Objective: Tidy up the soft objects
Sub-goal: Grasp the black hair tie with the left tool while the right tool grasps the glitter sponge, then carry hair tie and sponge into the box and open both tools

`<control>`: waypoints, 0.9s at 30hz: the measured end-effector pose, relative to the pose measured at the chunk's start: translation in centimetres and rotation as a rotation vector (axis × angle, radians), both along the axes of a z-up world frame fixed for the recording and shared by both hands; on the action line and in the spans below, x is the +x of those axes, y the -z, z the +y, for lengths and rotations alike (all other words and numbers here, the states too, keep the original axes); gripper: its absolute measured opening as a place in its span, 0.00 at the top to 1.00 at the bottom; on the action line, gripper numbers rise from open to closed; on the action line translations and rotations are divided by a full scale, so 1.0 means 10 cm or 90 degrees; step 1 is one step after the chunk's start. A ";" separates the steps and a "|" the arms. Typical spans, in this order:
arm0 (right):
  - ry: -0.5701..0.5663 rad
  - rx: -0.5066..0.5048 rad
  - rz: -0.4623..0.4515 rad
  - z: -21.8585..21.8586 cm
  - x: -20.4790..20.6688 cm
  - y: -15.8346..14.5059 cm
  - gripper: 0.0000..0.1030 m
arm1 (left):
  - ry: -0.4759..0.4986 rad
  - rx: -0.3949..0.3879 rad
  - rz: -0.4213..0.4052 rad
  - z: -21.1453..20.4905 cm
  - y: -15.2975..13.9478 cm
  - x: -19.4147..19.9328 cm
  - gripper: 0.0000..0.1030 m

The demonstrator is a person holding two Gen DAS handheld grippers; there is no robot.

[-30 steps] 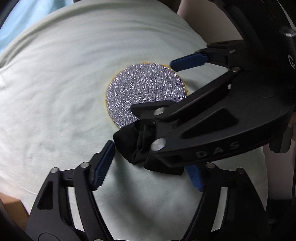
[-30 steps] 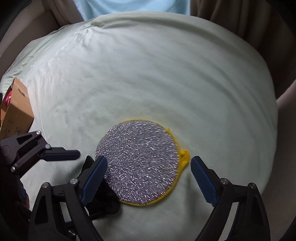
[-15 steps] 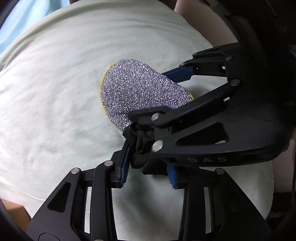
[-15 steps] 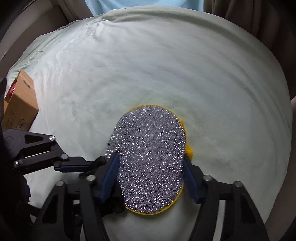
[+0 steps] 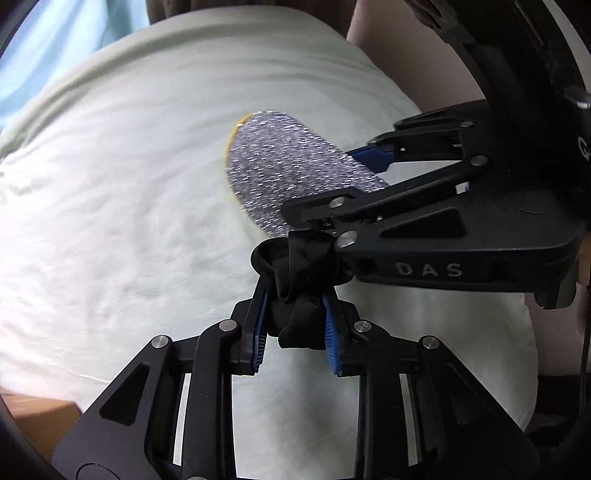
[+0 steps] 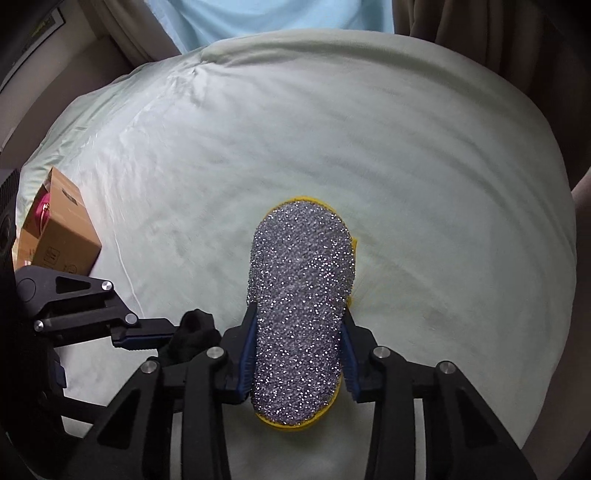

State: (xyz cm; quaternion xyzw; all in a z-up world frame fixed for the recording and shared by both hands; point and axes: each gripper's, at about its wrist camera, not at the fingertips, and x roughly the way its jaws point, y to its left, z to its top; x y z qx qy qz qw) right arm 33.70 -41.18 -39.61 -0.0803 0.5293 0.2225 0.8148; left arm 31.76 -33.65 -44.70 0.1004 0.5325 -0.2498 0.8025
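Observation:
My left gripper [image 5: 295, 325] is shut on a bunched black cloth [image 5: 299, 280] just above the pale green bed sheet [image 5: 129, 203]. My right gripper [image 6: 297, 354] is shut on a round silver glitter sponge pad with a yellow edge [image 6: 301, 306], squeezed into a long oval and raised off the sheet. In the left wrist view the pad [image 5: 291, 177] and the right gripper [image 5: 373, 192] sit just beyond the black cloth. In the right wrist view the left gripper [image 6: 162, 332] and the cloth [image 6: 195, 336] are at lower left.
A brown cardboard box [image 6: 59, 236] with something pink inside stands at the left edge of the bed. Beige curtains [image 6: 498, 33] and a light blue surface [image 6: 277, 14] lie behind the bed. The sheet [image 6: 369, 147] spreads wide ahead.
Both grippers closed: the left on the black cloth, the right on the glitter pad, squeezing the round pad into an oval. Both objects have lifted off the sheet.

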 end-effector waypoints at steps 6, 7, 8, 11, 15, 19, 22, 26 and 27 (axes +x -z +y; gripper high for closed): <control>0.011 -0.005 -0.024 0.06 -0.12 -0.35 0.66 | -0.024 -0.011 -0.015 0.17 -0.39 -0.03 0.78; 0.014 -0.005 -0.029 0.04 -0.16 -0.45 0.66 | -0.027 -0.013 -0.019 0.21 -0.48 -0.05 0.78; 0.016 -0.006 -0.034 0.06 -0.18 -0.54 0.66 | -0.030 -0.016 -0.024 0.24 -0.58 -0.07 0.78; 0.019 -0.007 -0.052 0.10 -0.27 -0.81 0.66 | -0.036 -0.025 -0.042 0.39 -0.96 -0.29 0.78; 0.027 -0.008 -0.075 0.14 -0.44 -1.24 0.66 | -0.043 -0.039 -0.072 0.61 -1.44 -0.49 0.78; 0.031 -0.013 -0.096 0.29 -0.68 -1.67 0.66 | -0.060 -0.059 -0.090 0.84 -1.89 -0.66 0.78; 0.031 -0.016 -0.110 0.50 -0.87 -1.96 0.66 | -0.064 -0.063 -0.108 1.06 -2.19 -0.80 0.78; 0.041 -0.001 -0.122 0.78 -1.12 -2.30 0.66 | -0.077 -0.070 -0.128 1.48 -2.56 -0.98 0.78; 0.044 0.003 -0.126 0.87 -1.18 -2.37 0.66 | -0.082 -0.073 -0.132 1.58 -2.63 -1.00 0.78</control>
